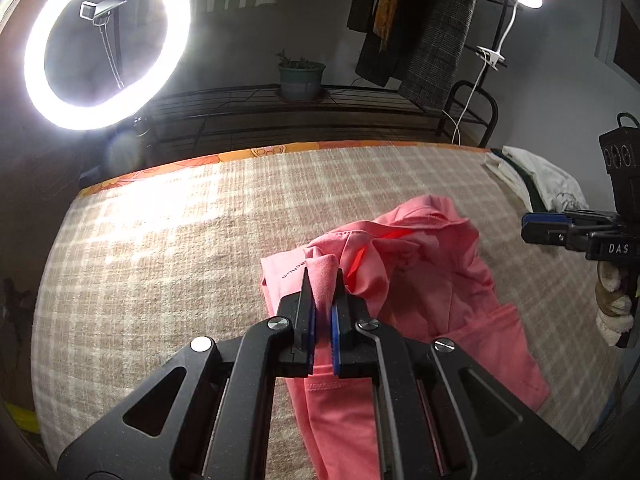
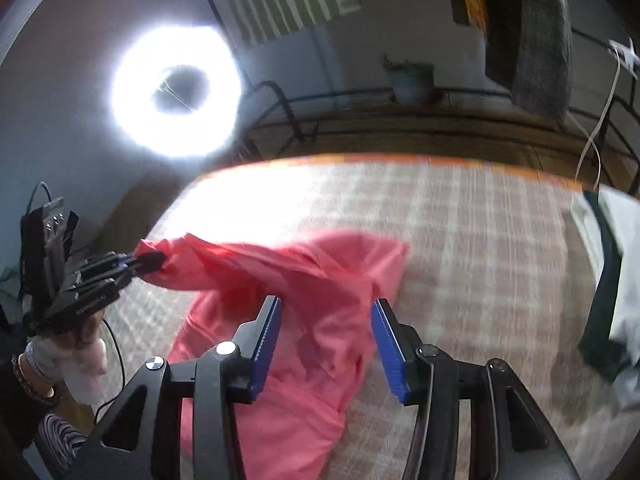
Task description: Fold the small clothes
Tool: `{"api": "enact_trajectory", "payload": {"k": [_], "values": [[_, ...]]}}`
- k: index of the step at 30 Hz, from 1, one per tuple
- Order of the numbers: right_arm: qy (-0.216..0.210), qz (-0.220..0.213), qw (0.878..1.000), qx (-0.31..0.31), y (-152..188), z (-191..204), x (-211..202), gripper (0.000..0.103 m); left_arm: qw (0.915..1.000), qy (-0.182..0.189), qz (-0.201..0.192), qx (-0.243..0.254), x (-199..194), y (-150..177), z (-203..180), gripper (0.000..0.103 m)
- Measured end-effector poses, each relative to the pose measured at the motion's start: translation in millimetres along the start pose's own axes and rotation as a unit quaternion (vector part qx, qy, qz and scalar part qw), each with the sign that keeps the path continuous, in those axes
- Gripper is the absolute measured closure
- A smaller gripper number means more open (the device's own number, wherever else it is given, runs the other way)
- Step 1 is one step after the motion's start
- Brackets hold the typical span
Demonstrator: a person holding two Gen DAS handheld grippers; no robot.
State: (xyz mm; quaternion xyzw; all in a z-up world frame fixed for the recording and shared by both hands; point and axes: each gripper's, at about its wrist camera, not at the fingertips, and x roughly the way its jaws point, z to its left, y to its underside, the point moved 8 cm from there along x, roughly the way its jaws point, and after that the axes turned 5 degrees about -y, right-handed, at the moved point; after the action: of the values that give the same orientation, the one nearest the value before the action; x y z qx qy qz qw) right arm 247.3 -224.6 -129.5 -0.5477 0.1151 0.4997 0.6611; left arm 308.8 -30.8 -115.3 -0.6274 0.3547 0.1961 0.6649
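A small pink garment (image 1: 424, 280) lies crumpled on a beige checked blanket (image 1: 160, 248). My left gripper (image 1: 323, 280) is shut on a fold of the pink garment and lifts that corner. In the right wrist view the left gripper (image 2: 148, 260) holds the garment (image 2: 304, 280) at its left end, stretched off the blanket (image 2: 480, 240). My right gripper (image 2: 325, 312) is open and empty, its blue pads (image 2: 268, 336) just above the garment's middle. It shows at the right edge of the left wrist view (image 1: 532, 228).
Folded white and dark clothes (image 1: 536, 176) lie at the blanket's right edge, also seen in the right wrist view (image 2: 616, 288). A bright ring light (image 1: 106, 44) stands at the far left. A black rack with a potted plant (image 1: 302, 76) and hanging clothes is behind.
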Motion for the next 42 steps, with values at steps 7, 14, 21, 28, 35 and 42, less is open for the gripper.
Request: {"api": "enact_trajectory", "payload": {"k": [7, 14, 21, 28, 35, 42], "values": [[0.034, 0.05, 0.996, -0.072, 26.8, 7.1, 39.5, 0.053, 0.9999, -0.01, 0.006, -0.004, 13.6, 2.8, 4.5, 0.1], [0.096, 0.09, 0.984, -0.12, 37.7, 2.2, 68.9, 0.103, 0.9996, -0.024, 0.013, 0.0, 23.3, 7.1, 10.0, 0.1], [0.1, 0.026, 0.987, -0.121, 25.1, 9.6, 3.2, 0.103, 0.9995, -0.027, -0.006, 0.011, 4.2, 10.7, 10.2, 0.1], [0.086, 0.004, 0.985, -0.147, 47.9, 43.0, -54.2, 0.103, 0.9991, -0.028, -0.01, 0.031, -21.4, 37.6, 7.3, 0.1], [0.089, 0.017, 0.979, -0.185, 101.0, 67.3, -58.9, 0.103, 0.9973, -0.023, -0.008, 0.069, -49.3, 81.7, -1.2, 0.099], [0.056, 0.049, 0.982, -0.174, 149.1, 72.4, -65.5, 0.083, 0.9971, -0.004, 0.031, 0.069, -73.3, 131.9, 3.1, 0.084]]}}
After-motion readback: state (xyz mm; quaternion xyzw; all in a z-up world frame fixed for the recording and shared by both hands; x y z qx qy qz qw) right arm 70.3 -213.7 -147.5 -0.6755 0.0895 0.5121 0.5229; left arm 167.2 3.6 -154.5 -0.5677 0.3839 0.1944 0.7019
